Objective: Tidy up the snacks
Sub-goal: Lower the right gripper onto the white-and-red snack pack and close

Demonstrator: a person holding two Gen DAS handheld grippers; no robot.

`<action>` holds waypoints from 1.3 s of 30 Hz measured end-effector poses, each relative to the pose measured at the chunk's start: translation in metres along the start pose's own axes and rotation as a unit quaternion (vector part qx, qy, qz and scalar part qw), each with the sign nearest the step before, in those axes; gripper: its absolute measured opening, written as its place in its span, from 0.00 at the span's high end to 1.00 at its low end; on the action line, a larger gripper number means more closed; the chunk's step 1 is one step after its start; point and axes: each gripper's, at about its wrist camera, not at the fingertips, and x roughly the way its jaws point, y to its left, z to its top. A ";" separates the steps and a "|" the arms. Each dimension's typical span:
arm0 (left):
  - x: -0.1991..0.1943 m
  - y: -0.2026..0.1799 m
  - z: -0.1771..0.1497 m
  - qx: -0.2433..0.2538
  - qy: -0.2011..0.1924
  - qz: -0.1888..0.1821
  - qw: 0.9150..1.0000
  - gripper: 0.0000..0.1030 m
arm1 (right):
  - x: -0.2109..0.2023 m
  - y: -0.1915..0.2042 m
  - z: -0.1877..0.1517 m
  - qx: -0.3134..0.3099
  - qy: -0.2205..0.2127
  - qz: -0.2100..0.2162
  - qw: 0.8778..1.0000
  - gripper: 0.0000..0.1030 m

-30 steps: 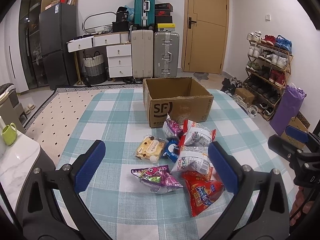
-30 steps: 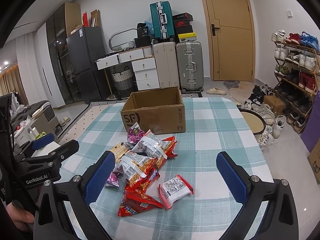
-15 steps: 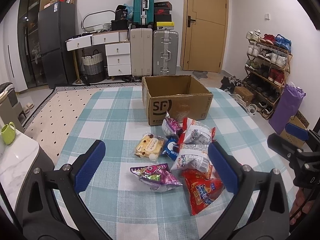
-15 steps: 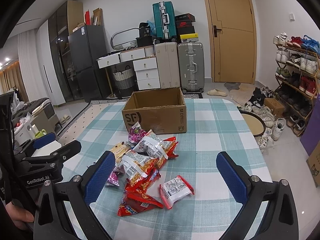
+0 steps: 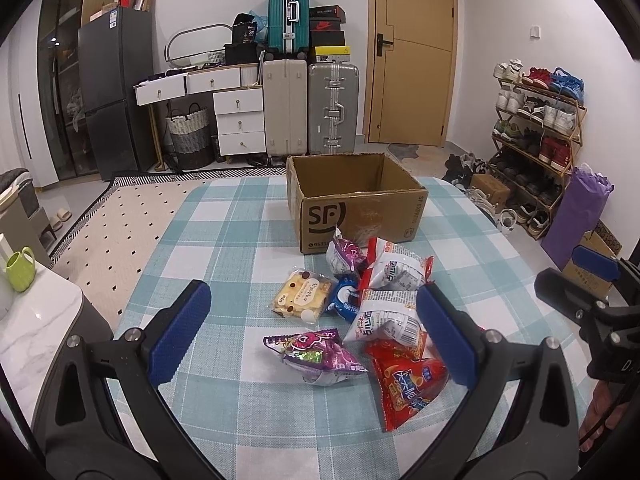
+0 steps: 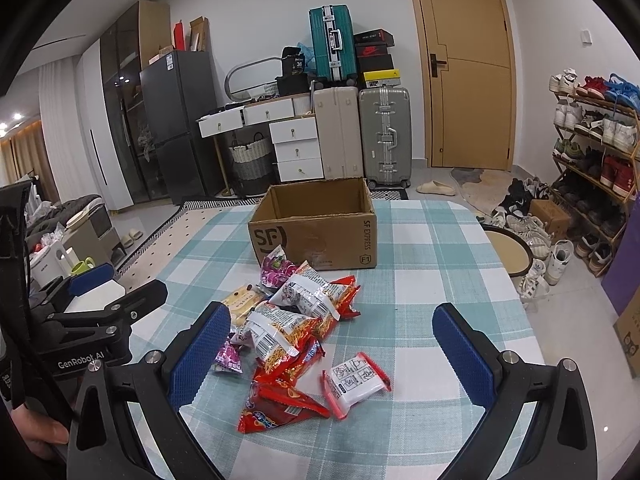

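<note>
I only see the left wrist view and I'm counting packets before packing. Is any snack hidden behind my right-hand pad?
Observer: Yes, a small white packet with red edges lies apart, right of the pile.
Operator: Can the right tongs take it?
Observer: The right tongs are open and empty, pointed towards it.
Operator: Anything beside the table there?
Observer: A round dark-rimmed stool or tub stands by the table's right edge.

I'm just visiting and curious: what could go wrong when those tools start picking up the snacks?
The overlapping snack packets lie in a pile, so a pinch may lift or drag two at once. The puffy purple foil bag might slip or crush. A high drop could miss the open brown cardboard box.
</note>
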 end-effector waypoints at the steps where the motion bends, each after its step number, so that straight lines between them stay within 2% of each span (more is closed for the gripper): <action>1: 0.000 0.000 0.000 0.000 0.000 0.000 1.000 0.00 | -0.001 0.000 0.000 0.000 0.000 0.001 1.000 0.00; 9: 0.006 0.009 -0.002 -0.004 0.013 0.008 1.000 0.00 | 0.009 -0.004 -0.008 0.003 0.013 0.010 1.000 0.00; 15: 0.032 0.030 -0.018 -0.024 0.052 0.009 0.998 0.01 | 0.044 -0.022 -0.034 0.020 0.068 0.035 0.997 0.00; 21: 0.060 0.040 -0.039 -0.030 0.086 -0.003 0.996 0.01 | 0.076 -0.037 -0.060 0.038 0.107 0.043 0.993 0.00; 32: 0.089 0.044 -0.051 -0.028 0.107 -0.032 0.993 0.01 | 0.123 -0.050 -0.075 0.035 0.157 0.045 0.986 0.00; 39: 0.107 0.054 -0.060 -0.038 0.126 -0.041 0.990 0.01 | 0.148 -0.051 -0.081 0.013 0.189 0.039 0.981 0.09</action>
